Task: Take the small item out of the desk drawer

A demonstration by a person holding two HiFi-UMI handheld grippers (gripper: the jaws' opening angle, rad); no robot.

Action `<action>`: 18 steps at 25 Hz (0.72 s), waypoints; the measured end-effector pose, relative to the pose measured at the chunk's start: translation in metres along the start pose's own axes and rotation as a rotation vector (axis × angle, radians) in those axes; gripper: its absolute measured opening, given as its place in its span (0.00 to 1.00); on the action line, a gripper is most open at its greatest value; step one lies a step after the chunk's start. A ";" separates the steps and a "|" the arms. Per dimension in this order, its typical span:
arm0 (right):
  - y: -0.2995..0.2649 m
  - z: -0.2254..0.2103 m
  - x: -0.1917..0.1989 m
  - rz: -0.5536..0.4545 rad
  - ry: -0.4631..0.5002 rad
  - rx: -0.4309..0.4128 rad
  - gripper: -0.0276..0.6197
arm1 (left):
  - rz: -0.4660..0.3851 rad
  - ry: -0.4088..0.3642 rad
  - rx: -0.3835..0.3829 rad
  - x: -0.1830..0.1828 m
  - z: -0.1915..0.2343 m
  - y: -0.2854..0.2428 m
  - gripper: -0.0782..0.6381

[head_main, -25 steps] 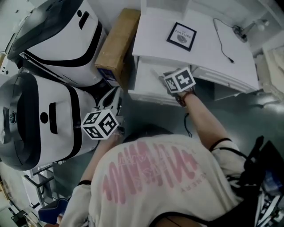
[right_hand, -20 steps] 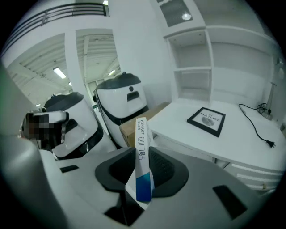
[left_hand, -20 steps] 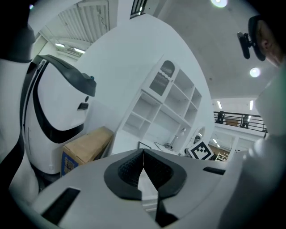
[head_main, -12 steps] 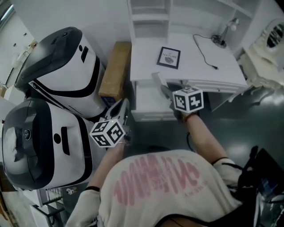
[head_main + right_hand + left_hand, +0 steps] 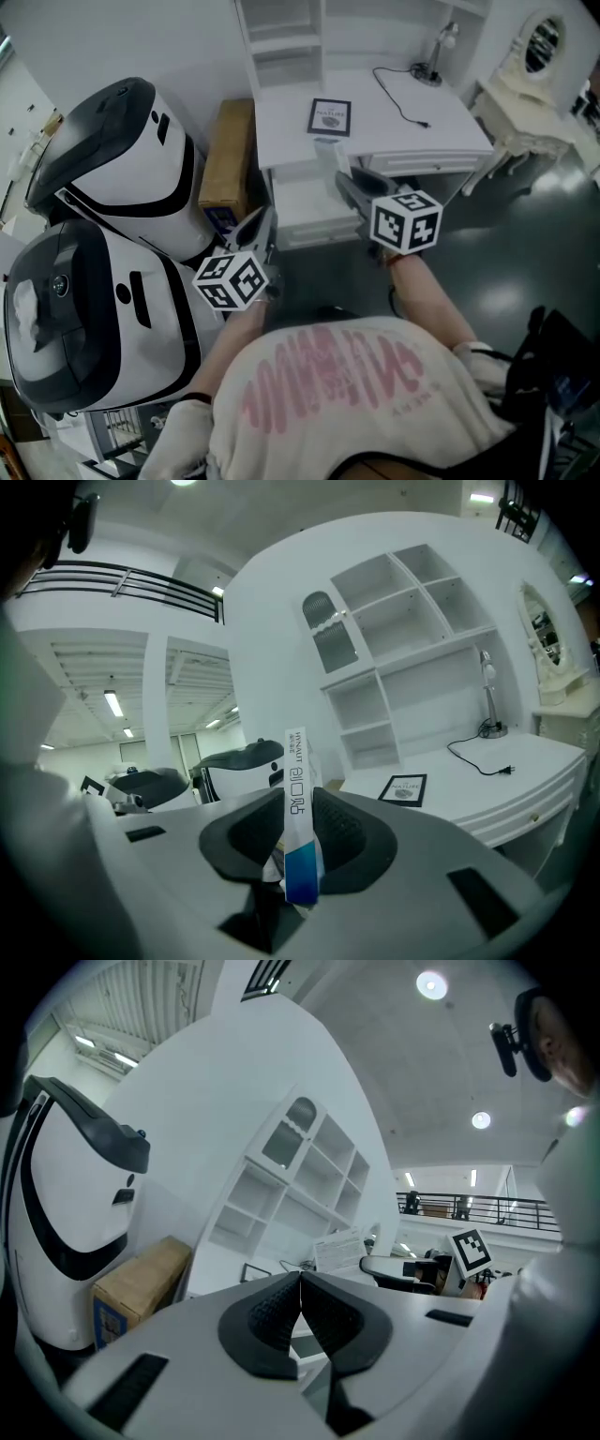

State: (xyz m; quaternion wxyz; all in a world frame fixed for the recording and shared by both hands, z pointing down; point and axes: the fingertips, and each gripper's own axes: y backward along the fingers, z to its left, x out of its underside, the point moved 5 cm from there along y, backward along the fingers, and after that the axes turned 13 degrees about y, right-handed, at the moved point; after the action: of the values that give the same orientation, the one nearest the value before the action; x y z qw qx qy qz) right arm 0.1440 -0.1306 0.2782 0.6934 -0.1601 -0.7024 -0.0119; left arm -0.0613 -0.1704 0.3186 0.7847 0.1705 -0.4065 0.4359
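Right gripper view, mid-frame: right gripper (image 5: 299,803) pinches the slim white-and-blue box (image 5: 296,766), long axis upright; left gripper (image 5: 300,1283) is closed, empty.

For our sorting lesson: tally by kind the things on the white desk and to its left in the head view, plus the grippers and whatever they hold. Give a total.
Grippers: 2 (left gripper, right gripper)
Slim packet, in the right gripper: 1
Large white-and-black machines: 2
Cardboard box: 1
Framed picture: 1
Desk lamp: 1
Total: 8
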 end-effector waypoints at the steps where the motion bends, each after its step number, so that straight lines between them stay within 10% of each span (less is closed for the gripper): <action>1: 0.007 0.005 0.000 -0.006 -0.006 0.000 0.20 | 0.003 -0.003 0.009 0.002 -0.004 0.004 0.15; 18: 0.099 0.045 0.031 -0.007 -0.085 0.077 0.20 | 0.046 -0.025 0.085 0.042 -0.049 0.059 0.15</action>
State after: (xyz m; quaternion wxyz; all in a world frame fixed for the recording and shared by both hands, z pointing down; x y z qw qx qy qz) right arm 0.1247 -0.0200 0.2862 0.6687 -0.1310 -0.7317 0.0196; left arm -0.0735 -0.0845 0.3163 0.7612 0.1996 -0.4013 0.4687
